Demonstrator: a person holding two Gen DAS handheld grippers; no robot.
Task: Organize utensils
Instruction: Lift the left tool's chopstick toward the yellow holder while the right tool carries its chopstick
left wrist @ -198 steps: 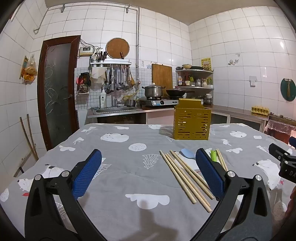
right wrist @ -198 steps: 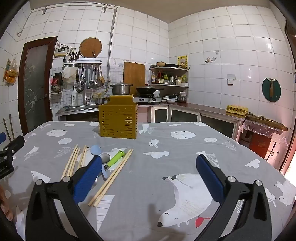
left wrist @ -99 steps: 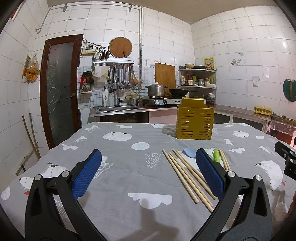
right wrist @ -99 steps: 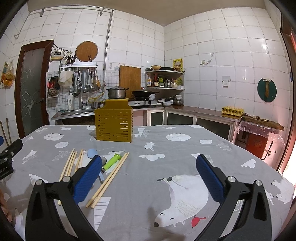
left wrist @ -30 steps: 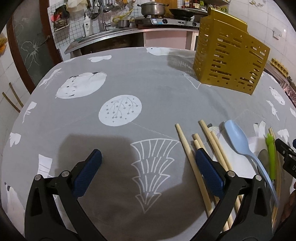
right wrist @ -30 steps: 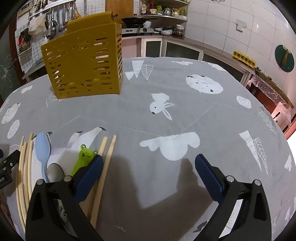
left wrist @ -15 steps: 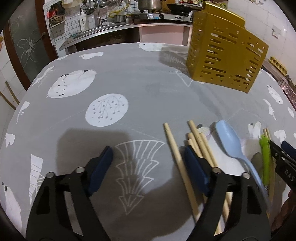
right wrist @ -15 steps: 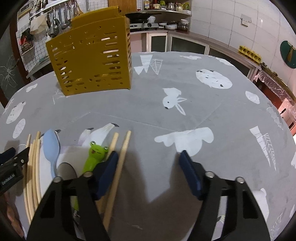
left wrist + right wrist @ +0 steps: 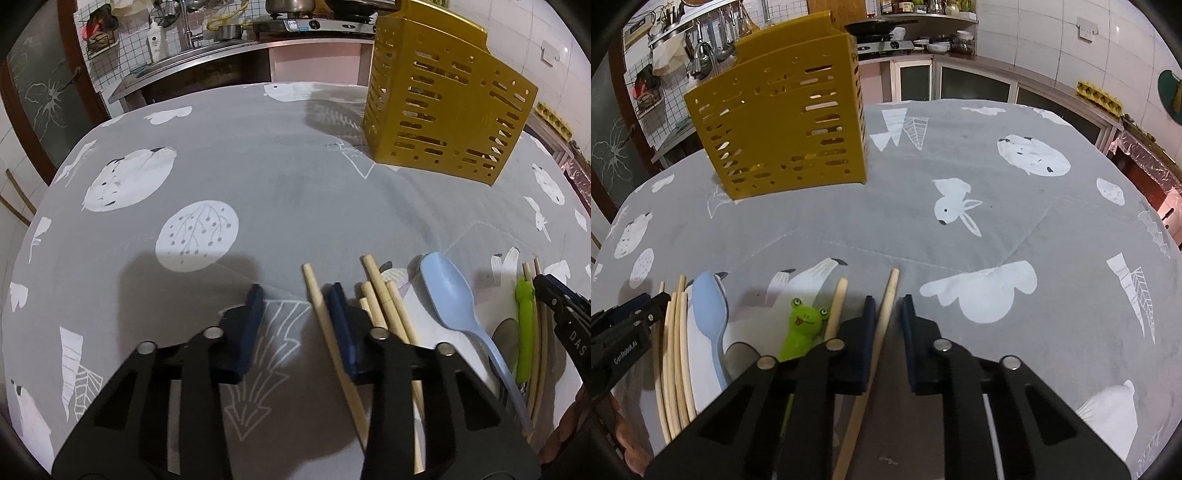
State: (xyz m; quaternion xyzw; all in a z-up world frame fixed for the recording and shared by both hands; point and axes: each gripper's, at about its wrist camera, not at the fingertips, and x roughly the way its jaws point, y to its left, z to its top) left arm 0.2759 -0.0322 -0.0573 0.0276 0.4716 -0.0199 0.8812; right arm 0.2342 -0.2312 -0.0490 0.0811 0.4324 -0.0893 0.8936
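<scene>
Left claw (image 9: 295,295): lower centre of the left wrist view, pointing down at the grey patterned tabletop (image 9: 258,177). Its jaws have just been closing and stand partly apart. One wooden chopstick (image 9: 325,317) lies between the pads, close against the right pad; whether the pads press on it cannot be told.
Chopstick bundle (image 9: 384,302): just right of the left claw, several sticks lying side by side on the cloth, partly hidden behind the right finger.
Blue spoon (image 9: 447,291): right of the bundle in the left wrist view, bowl toward the top of the frame, handle running to the lower right.
Green frog-handled utensil (image 9: 803,325): lower centre-left of the right wrist view, between the blue spoon and the right claw, its lower part hidden by the claw's left finger.
Right claw (image 9: 886,308): lower centre of the right wrist view. Its jaws have just been closing and are now nearly together, with a single chopstick (image 9: 886,299) running up between the pads, against the left pad; a gap shows on the right side.
Second loose chopstick (image 9: 836,310): just left of the right claw's left pad, beside the frog handle.
Yellow slotted utensil holder (image 9: 779,136): upper left of the right wrist view, upright on the tabletop, well apart from the utensils.
</scene>
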